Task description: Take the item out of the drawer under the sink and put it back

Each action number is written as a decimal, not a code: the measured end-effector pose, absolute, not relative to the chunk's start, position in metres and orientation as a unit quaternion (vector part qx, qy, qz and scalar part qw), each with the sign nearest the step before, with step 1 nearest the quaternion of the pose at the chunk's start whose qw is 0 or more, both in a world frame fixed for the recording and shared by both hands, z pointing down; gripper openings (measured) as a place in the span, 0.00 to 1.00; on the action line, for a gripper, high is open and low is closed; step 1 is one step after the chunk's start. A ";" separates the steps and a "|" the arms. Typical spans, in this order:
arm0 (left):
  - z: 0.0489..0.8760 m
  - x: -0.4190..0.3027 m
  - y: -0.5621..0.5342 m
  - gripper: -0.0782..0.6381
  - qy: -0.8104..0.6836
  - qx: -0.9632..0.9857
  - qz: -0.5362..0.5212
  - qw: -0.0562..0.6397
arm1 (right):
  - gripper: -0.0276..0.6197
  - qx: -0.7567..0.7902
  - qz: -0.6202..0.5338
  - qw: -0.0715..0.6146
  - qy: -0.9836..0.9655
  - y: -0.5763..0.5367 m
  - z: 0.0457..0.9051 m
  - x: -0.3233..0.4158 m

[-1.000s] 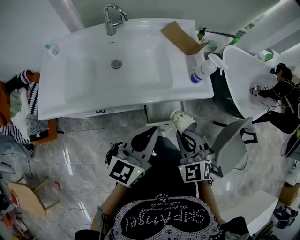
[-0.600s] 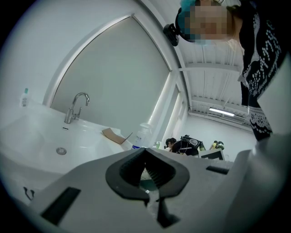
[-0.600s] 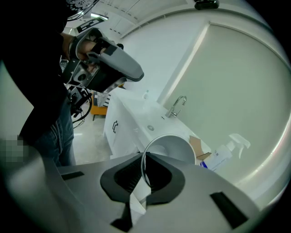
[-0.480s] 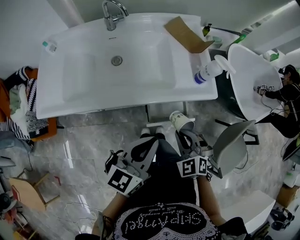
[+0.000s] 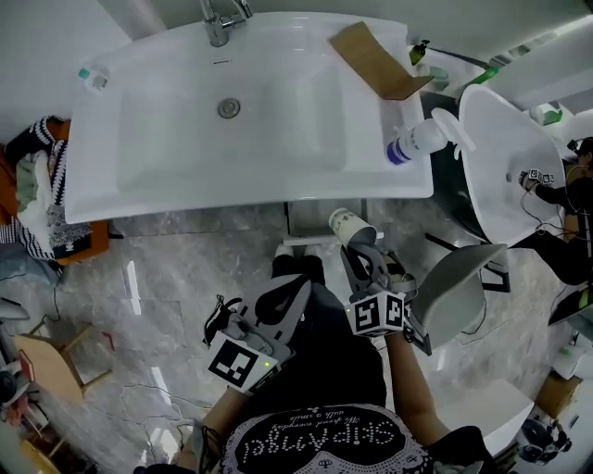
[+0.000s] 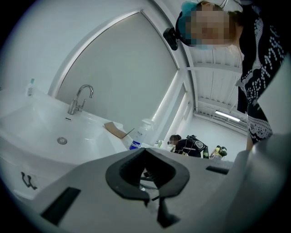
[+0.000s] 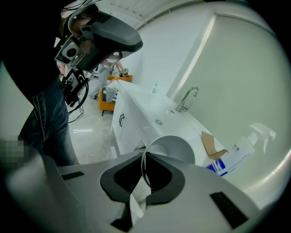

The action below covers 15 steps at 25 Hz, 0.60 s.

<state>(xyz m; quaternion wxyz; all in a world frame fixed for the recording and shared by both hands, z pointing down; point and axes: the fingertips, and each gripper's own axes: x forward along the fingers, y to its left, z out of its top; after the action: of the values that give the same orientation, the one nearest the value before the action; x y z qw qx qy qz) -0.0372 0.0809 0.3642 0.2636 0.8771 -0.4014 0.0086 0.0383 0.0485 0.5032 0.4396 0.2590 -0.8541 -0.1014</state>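
My right gripper (image 5: 358, 250) is shut on the rim of a white paper cup (image 5: 349, 227), which lies tilted with its open mouth toward the white sink vanity (image 5: 250, 176). In the right gripper view the cup (image 7: 172, 148) has its rim pinched between my jaws (image 7: 144, 158), and the vanity front with its dark handle (image 7: 121, 119) lies beyond. My left gripper (image 5: 296, 285) hangs lower left over the person's legs, shut with nothing in it (image 6: 145, 152). The drawer under the sink is hidden below the basin's edge in the head view.
On the sink top are a spray bottle (image 5: 417, 141), a piece of cardboard (image 5: 375, 60), a faucet (image 5: 220, 18) and a small bottle (image 5: 91, 79). A grey chair (image 5: 454, 292) stands right of my right gripper, a round white table (image 5: 505, 157) beyond. Clothes pile (image 5: 37, 204) at left.
The sink has slid up in the head view, and both grippers, the right one still holding the cup, now sit slightly farther back from the vanity front.
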 end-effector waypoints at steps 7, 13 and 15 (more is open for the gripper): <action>0.358 -0.031 0.071 0.11 -0.425 0.864 -0.020 0.271 | 0.08 0.234 -0.097 0.453 -0.855 0.041 0.530 0.046; 0.362 -0.028 0.075 0.11 -0.443 0.851 -0.016 0.282 | 0.08 0.207 -0.090 0.464 -0.857 0.039 0.557 0.051; 0.364 -0.029 0.076 0.11 -0.450 0.846 -0.015 0.286 | 0.08 0.200 -0.088 0.466 -0.857 0.036 0.565 0.051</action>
<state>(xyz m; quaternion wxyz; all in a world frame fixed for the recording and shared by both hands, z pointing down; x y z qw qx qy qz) -0.0287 0.0758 0.3640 0.2863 0.8460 -0.4496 -0.0146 0.0506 0.0357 0.5646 0.4661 0.1995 -0.8574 -0.0877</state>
